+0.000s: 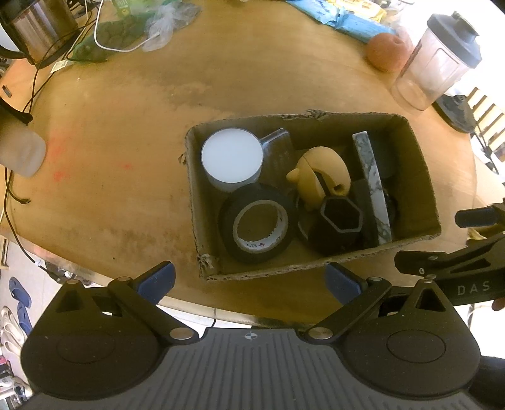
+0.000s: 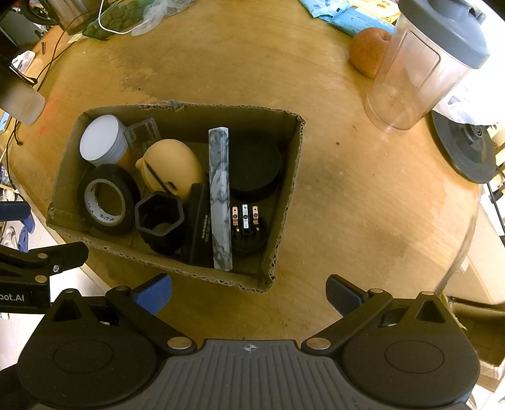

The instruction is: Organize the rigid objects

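Note:
A cardboard box [image 1: 419, 186] [image 2: 290, 176] sits on the round wooden table. Inside lie a white-lidded jar [image 1: 232, 157] [image 2: 102, 142], a black tape roll [image 1: 257, 224] [image 2: 105, 200], a beige rounded toy [image 1: 322, 176] [image 2: 172, 165], a black hexagonal cup [image 1: 339, 220] [image 2: 159, 217], a marbled bar [image 1: 372, 186] [image 2: 219, 195], a black round lid [image 2: 254, 165] and a black plug [image 2: 246, 227]. My left gripper [image 1: 249, 280] hangs open before the box's near wall, holding nothing. My right gripper [image 2: 249, 293] is open too, just off the box's near right corner.
A clear blender jar with a grey lid [image 1: 438, 60] [image 2: 423, 63] and an orange fruit [image 1: 386, 52] [image 2: 369, 52] stand at the back right. Blue packets [image 1: 341, 15], plastic bags [image 1: 164, 22], cables and a steel kettle [image 1: 38, 28] line the far edge. Bare tabletop [image 1: 126, 142] lies left of the box.

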### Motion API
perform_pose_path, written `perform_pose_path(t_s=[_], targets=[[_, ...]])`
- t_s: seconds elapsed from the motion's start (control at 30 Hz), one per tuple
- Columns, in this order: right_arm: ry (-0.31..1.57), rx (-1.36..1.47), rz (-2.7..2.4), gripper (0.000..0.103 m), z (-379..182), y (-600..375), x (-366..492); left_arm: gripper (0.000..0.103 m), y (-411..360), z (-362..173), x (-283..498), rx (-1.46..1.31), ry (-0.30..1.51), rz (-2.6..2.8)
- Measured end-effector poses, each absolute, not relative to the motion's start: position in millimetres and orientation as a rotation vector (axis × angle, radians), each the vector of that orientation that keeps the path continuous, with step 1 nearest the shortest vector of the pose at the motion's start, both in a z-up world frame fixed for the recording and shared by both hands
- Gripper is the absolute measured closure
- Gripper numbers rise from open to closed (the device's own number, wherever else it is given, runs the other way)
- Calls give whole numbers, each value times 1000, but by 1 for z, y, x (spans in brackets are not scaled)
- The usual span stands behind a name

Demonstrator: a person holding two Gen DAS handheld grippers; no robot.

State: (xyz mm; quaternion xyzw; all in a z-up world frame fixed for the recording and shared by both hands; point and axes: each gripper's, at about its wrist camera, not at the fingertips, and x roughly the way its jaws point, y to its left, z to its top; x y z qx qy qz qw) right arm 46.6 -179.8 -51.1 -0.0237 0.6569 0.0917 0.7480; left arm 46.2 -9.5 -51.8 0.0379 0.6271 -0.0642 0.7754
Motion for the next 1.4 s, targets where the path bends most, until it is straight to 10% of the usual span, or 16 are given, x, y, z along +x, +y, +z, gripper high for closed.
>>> perform_pose_path(t_s=[1.4], targets=[[1438, -54, 206, 0, -51, -183, 39, 0, -10, -50, 44, 83, 1349, -134]])
